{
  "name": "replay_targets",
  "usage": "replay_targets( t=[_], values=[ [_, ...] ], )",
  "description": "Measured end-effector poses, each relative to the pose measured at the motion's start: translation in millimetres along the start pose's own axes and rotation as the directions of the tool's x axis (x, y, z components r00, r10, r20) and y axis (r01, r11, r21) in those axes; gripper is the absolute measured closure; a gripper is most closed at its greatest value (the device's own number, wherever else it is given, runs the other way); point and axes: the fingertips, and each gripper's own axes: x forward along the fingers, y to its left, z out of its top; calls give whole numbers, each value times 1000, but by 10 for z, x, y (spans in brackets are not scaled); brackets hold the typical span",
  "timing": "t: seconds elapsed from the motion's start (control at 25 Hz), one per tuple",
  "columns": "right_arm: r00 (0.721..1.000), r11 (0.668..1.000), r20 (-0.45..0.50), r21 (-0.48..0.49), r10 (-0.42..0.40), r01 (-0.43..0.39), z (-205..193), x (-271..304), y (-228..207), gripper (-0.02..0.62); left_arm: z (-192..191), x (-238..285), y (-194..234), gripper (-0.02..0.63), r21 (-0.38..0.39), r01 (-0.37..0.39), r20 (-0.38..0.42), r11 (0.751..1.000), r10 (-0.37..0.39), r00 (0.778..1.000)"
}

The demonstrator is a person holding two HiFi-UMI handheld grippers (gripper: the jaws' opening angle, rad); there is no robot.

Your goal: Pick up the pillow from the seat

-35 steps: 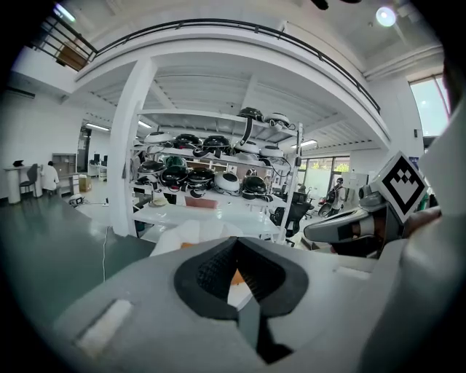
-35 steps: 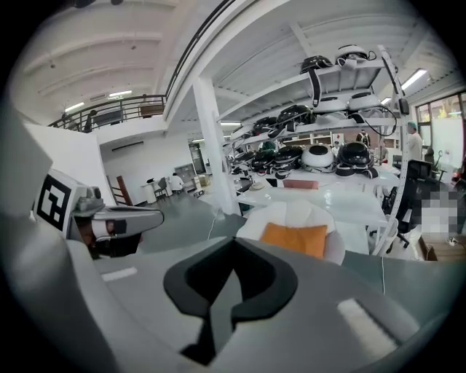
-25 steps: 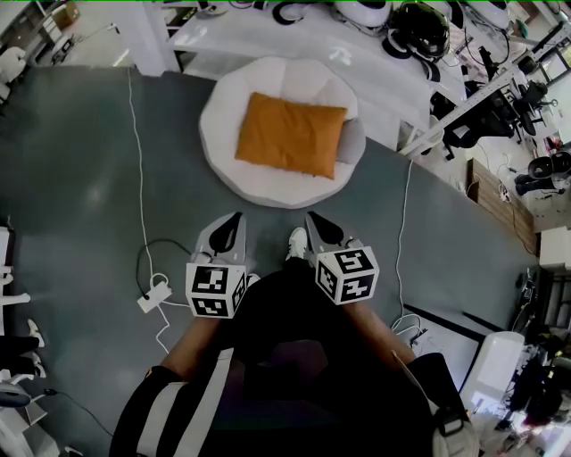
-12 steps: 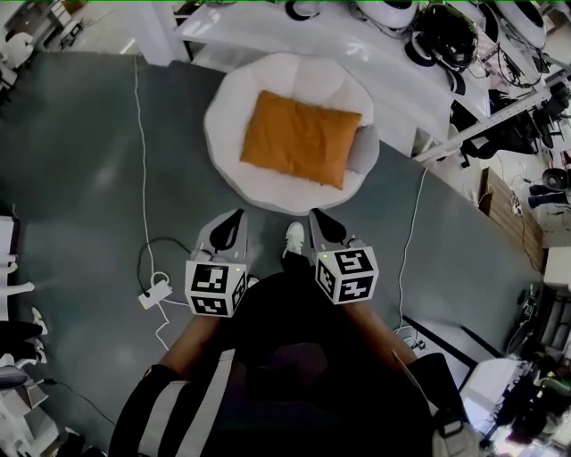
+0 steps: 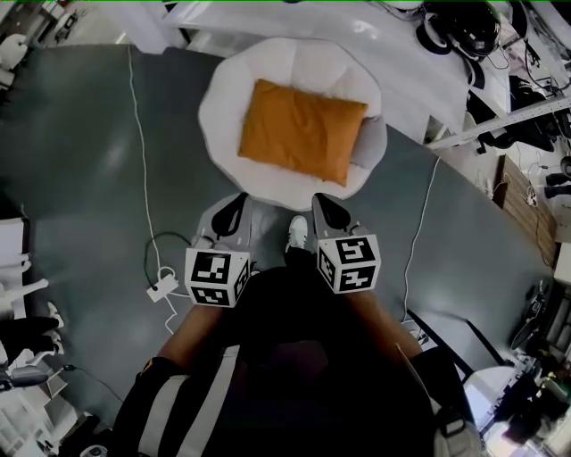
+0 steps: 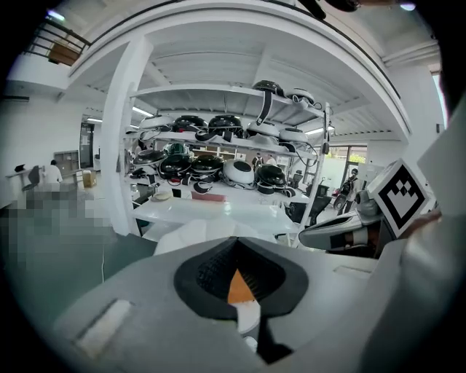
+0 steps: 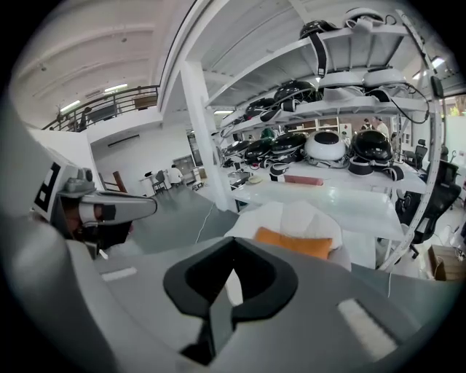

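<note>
An orange pillow [image 5: 302,130] lies flat on a round white seat [image 5: 224,89] on the grey floor. In the right gripper view the pillow [image 7: 293,242] shows past the jaws; in the left gripper view only an orange sliver of the pillow [image 6: 237,288] shows through them. My left gripper [image 5: 241,199] and right gripper [image 5: 318,200] hover side by side at the seat's near rim, both shut and empty, short of the pillow.
A white table [image 5: 375,45] with black helmets [image 5: 464,22] stands behind the seat. A white cable [image 5: 139,143] runs to a power strip [image 5: 161,287] at the left. The person's white shoe [image 5: 298,234] is between the grippers. Shelves of helmets [image 6: 218,156] fill the background.
The person has stepped toward the seat: both grippers, jaws still shut, now reach its near rim, and the seat and pillow appear larger and closer.
</note>
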Motion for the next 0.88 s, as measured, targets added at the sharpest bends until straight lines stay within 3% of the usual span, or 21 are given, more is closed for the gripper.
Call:
replay_targets(
  t=[0.4,0.72,0.88],
  values=[
    [1000,1000,-8,4,15,-15,213,285,-568,592,339,657,-152,603,43,2,-25,999,-1,1000],
    [1000,1000,-13,4,-15,15,306,498,-673,592,388,879,-29,603,55,24,-38,998,-22,999],
    [997,997,-22,28,-77,77,389,687,-732,592,450,1079,175,603,60,71,-46,996,-69,997]
  ],
)
